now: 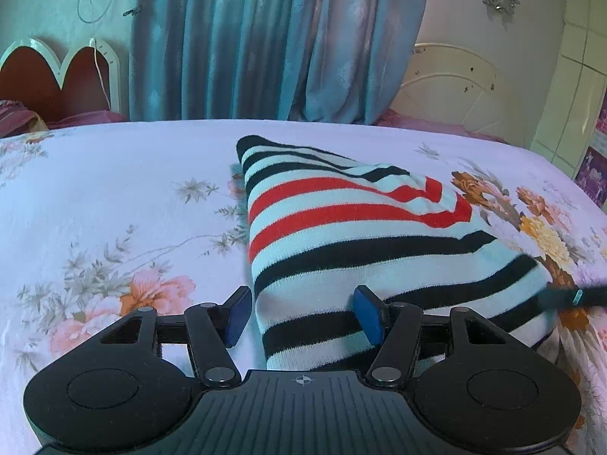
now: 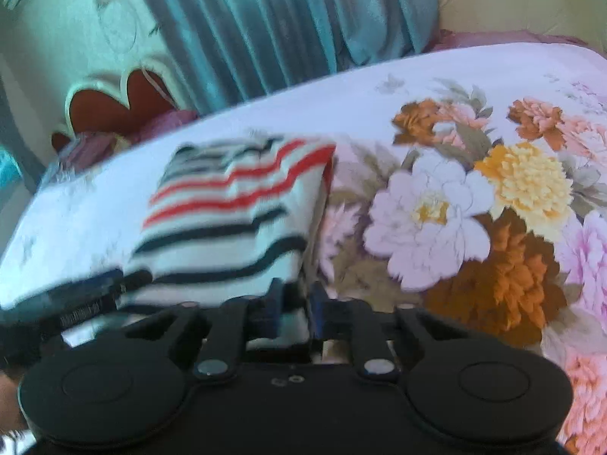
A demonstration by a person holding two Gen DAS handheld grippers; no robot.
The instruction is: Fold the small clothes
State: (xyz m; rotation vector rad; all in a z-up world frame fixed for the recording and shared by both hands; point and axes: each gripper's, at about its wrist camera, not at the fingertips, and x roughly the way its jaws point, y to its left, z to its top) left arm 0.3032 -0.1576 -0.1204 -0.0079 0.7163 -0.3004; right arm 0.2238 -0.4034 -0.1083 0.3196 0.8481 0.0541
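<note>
A folded striped knit garment [image 1: 341, 235], white with black and red stripes, lies on the floral bedsheet [image 1: 114, 197]. My left gripper [image 1: 303, 314] is open, its blue pads [image 1: 239, 314] on either side of the garment's near left corner, low over the bed. In the right wrist view the garment [image 2: 235, 220] is blurred. My right gripper [image 2: 296, 307] is nearly closed at the garment's near right edge, with white fabric between the pads. The right gripper's finger also shows at the right edge of the left wrist view [image 1: 569, 297].
The bed has a white sheet with large flowers [image 2: 474, 208]. Blue curtains [image 1: 265, 38] hang behind it. A red and white headboard [image 1: 57, 76] stands at the far left, a cream headboard [image 1: 455, 87] at the far right.
</note>
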